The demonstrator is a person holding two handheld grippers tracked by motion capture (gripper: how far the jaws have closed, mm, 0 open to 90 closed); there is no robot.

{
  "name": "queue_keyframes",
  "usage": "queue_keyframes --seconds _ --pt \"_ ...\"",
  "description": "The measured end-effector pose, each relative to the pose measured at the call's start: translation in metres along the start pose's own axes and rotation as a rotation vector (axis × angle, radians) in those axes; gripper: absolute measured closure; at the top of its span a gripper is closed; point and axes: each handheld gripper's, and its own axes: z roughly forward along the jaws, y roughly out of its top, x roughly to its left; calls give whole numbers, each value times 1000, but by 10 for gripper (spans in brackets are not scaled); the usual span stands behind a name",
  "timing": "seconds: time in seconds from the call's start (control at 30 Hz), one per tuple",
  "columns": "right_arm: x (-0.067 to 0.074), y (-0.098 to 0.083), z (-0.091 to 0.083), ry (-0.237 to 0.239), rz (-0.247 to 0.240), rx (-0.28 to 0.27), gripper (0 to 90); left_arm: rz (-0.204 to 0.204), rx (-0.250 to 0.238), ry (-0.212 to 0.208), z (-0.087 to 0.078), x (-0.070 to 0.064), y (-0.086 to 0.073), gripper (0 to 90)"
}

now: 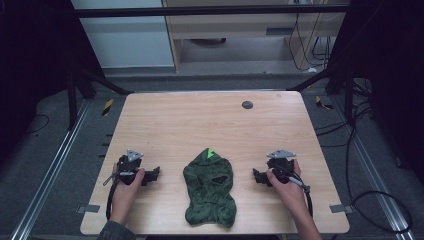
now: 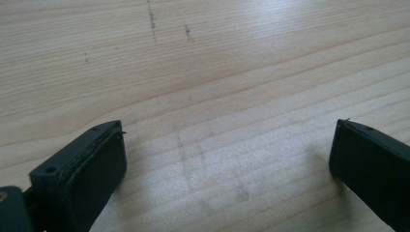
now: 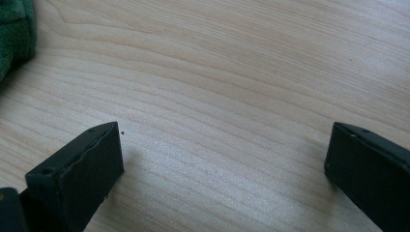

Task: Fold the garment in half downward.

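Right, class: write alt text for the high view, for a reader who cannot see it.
A green knitted hood lies flat near the front edge of a wooden table. A person's hands rest an open left tool and open right tool either side, neither touching it.

One green knitted garment (image 1: pixel 209 187), two grippers, left (image 1: pixel 152 175), right (image 1: pixel 257 176), one wooden table (image 1: pixel 200 120)

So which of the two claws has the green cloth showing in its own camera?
The right claw: a bit of the green cloth shows at its view's top left corner. The left claw sees bare table.

Lab, framed test table (image 1: pixel 165 125), floor cables (image 1: pixel 370 200)
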Motion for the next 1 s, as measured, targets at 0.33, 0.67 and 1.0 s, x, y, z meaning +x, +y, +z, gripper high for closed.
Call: queue_keyframes --seconds 0.33,0.67,1.0 --pt "1 -1 0 -13 7 -1 4 29 -8 -43 -11 -9 -8 23" --pt "11 4 -9 11 -83 -51 77 60 -39 -50 -16 -18 2 28" --pt "36 6 -26 85 -135 -74 293 116 -33 -117 -24 -42 5 36"
